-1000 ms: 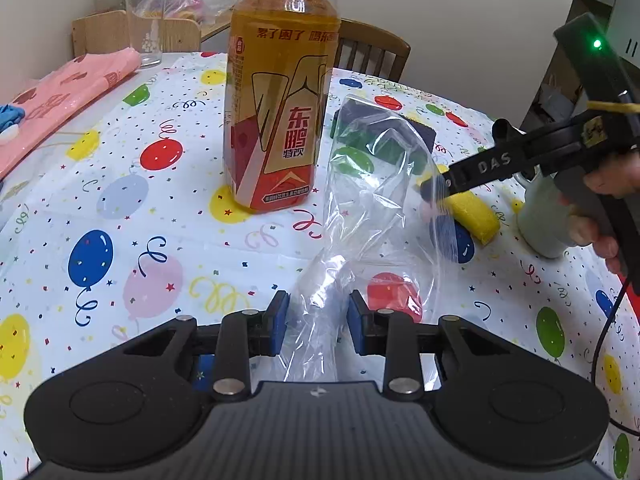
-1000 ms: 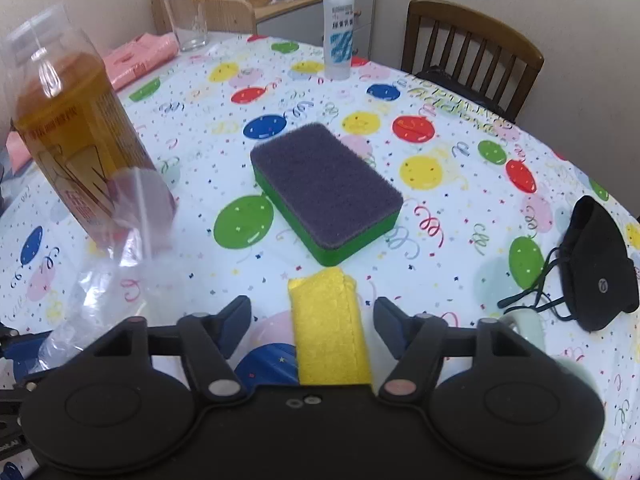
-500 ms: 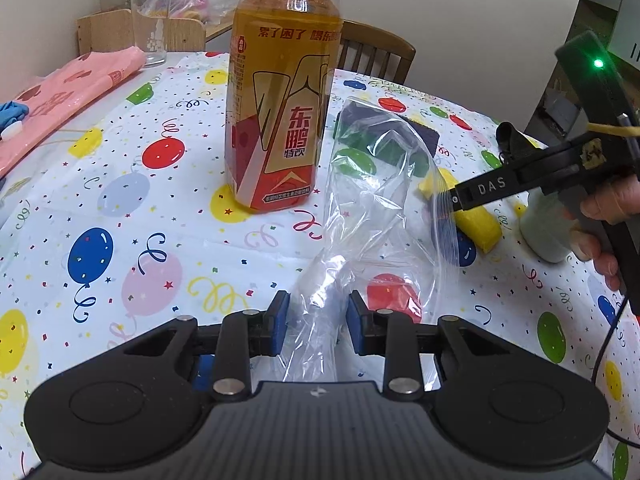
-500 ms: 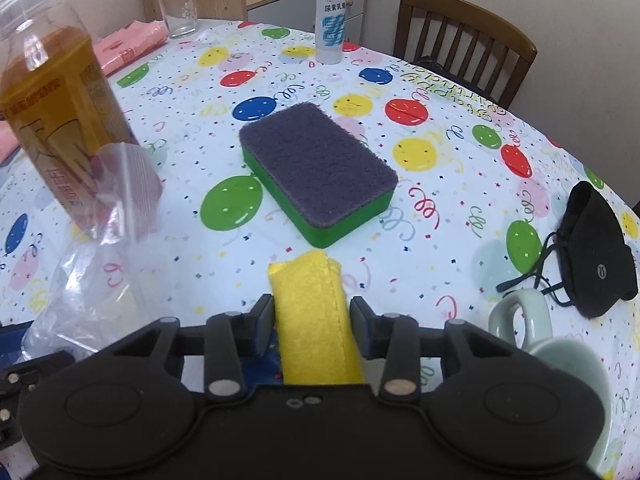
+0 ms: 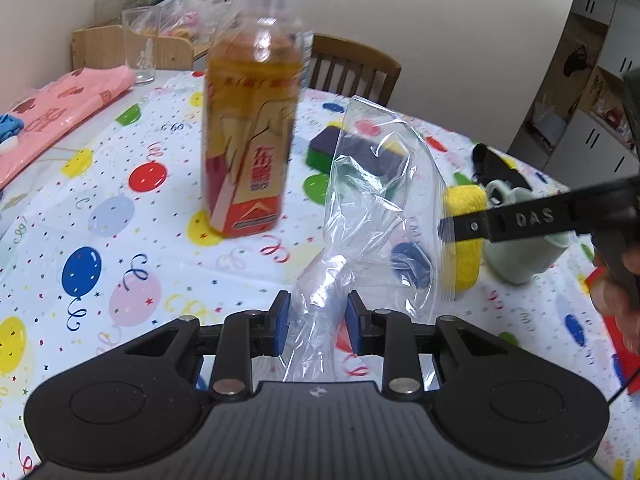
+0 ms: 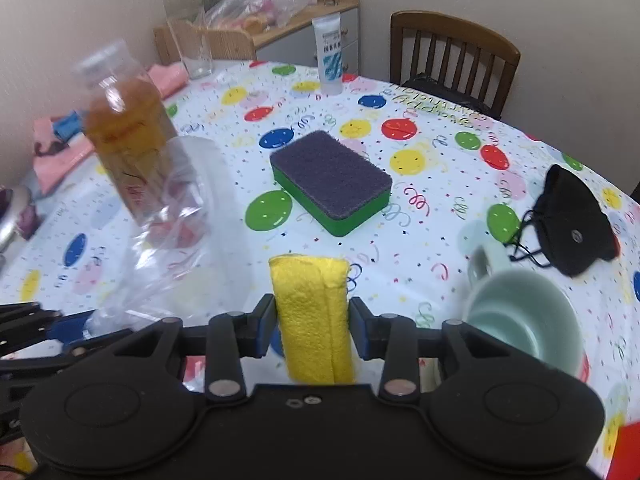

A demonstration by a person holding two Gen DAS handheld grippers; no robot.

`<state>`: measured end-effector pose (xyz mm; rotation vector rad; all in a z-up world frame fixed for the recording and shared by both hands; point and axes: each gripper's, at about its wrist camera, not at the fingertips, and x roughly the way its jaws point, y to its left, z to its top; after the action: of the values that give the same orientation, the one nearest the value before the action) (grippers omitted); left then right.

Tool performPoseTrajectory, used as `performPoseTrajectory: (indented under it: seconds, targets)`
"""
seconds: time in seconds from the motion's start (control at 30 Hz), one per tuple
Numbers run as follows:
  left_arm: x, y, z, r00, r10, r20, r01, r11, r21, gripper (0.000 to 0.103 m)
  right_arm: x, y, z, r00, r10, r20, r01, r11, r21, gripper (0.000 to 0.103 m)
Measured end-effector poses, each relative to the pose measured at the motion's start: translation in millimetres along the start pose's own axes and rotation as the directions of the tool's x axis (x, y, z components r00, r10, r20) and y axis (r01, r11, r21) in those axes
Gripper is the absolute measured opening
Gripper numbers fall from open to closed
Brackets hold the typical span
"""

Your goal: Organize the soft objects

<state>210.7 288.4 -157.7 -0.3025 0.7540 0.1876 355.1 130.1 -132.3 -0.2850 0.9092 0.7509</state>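
My left gripper (image 5: 316, 322) is shut on the bunched bottom of a clear zip bag (image 5: 376, 216), held upright with its mouth up. My right gripper (image 6: 313, 326) is shut on a folded yellow cloth (image 6: 310, 312) and holds it off the table, just right of the bag. The cloth (image 5: 466, 236) and the right gripper's finger (image 5: 516, 220) show at the right of the left wrist view. The bag (image 6: 176, 240) shows at the left of the right wrist view. A green sponge with a purple top (image 6: 332, 182) lies on the balloon-print tablecloth (image 6: 440, 184).
An orange drink bottle (image 5: 252, 140) stands left of the bag. A pale green mug (image 6: 520, 320) sits right of the cloth, a black mask (image 6: 576, 220) beyond it. A glass (image 6: 194, 48), a white tube (image 6: 330, 60), pink cloth (image 5: 52, 120) and a chair (image 6: 452, 52) lie at the far side.
My right gripper closed on the yellow cloth and lifted it off the table. The left gripper kept its hold on the bag and rose a little.
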Motion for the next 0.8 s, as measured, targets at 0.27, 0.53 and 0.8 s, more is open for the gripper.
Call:
performPoseTrajectory:
  seconds: [0.27,0.53,0.8]
  targets:
    - [-25,-28,7,0.999,-0.040,0.035,0.040,0.999,0.010,0.028,-58,-13,-18,0.996,0.018,0.084,-0.023,0.998,0.054,0.037]
    - [-51,-64,8,0.996,-0.062,0.061,0.060,0.997,0.042,0.028,-116,-44,-39,0.988,0.025,0.151,-0.045,0.991,0.129,0.037]
    - [-71,-117,9,0.993,-0.093,0.079,0.087,0.993,0.074,0.028,-167,-90,-68,0.986,0.019,0.163,-0.053,0.978,0.202,0.037]
